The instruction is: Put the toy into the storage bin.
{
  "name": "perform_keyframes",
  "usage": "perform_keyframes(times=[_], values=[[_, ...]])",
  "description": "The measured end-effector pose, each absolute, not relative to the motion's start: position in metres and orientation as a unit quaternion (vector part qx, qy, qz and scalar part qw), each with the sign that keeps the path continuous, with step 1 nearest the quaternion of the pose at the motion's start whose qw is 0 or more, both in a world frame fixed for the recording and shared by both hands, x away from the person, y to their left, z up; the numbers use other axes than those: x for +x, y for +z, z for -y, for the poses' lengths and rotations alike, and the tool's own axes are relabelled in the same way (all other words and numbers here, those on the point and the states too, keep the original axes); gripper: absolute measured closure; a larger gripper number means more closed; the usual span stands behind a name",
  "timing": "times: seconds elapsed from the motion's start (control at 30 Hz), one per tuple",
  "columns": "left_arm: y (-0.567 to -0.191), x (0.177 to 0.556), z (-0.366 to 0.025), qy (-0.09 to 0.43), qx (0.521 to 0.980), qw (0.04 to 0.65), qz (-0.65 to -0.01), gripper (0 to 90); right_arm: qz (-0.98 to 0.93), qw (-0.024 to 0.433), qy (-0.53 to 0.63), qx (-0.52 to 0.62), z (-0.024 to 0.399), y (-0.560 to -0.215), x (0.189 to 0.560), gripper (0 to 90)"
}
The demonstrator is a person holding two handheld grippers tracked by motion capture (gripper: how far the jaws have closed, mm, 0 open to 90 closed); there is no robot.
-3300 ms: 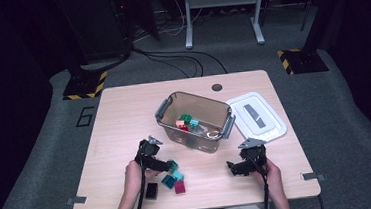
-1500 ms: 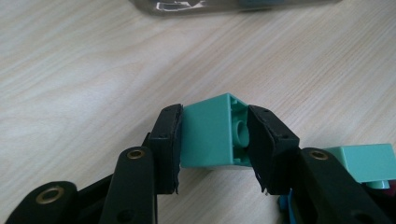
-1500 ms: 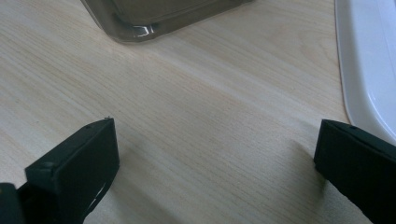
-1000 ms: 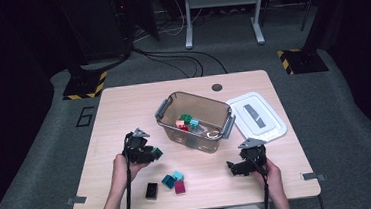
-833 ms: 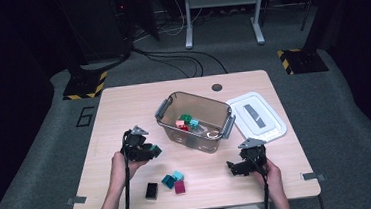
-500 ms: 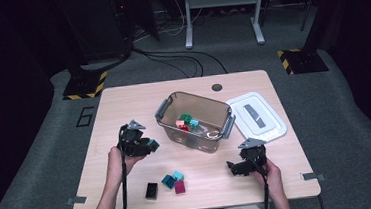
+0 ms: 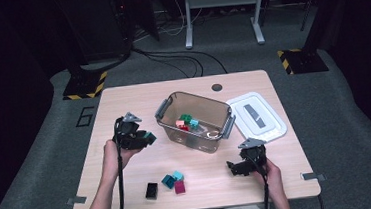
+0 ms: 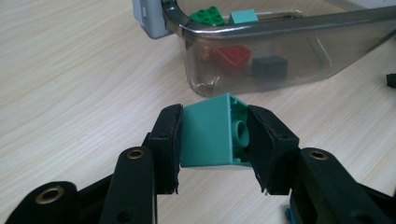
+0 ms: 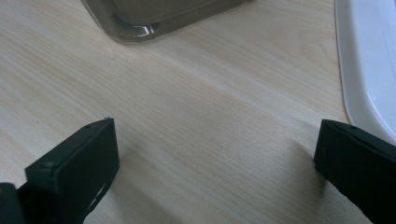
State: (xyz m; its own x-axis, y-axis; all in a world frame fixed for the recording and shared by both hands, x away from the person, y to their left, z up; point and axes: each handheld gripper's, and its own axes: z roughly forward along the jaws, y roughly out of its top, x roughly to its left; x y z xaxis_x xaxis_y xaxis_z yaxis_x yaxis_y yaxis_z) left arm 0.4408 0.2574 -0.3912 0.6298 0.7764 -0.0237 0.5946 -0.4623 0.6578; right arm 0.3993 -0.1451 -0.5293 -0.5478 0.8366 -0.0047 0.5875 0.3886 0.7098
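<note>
My left gripper is shut on a teal brick, held above the table just left of the clear plastic bin. From above, that gripper and its teal brick hang beside the bin. Inside the bin lie green, teal and red bricks. On the table near the front edge lie a black brick, a dark teal one, a light teal one and a magenta one. My right gripper rests low on the table, open, with bare wood between its jaws.
The bin's white lid lies flat to the right of the bin, and its edge runs close to my right gripper. A dark round hole sits near the table's far edge. Cables and stand legs lie on the floor beyond.
My left hand has lifted the teal brick up and away from the loose bricks, toward the bin's left side. The right gripper has stayed where it was.
</note>
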Motion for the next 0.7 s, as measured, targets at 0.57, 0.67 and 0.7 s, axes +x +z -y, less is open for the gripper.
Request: perform_keyframes(times=[0.57,0.67,0.7], values=[[-0.368,0.450,-0.253,0.155,0.841,0.327,-0.401,57.0,-0.813,0.184,0.337,0.438,0.145,-0.529,0.399,0.0],[-0.363,0.451,-0.251,0.160,0.842,0.329,-0.397,57.0,-0.813,0.184,0.337,0.438,0.145,-0.529,0.399,0.0],[-0.360,0.452,-0.250,0.161,0.841,0.330,-0.397,57.0,-0.813,0.185,0.337,0.438,0.145,-0.529,0.399,0.0]])
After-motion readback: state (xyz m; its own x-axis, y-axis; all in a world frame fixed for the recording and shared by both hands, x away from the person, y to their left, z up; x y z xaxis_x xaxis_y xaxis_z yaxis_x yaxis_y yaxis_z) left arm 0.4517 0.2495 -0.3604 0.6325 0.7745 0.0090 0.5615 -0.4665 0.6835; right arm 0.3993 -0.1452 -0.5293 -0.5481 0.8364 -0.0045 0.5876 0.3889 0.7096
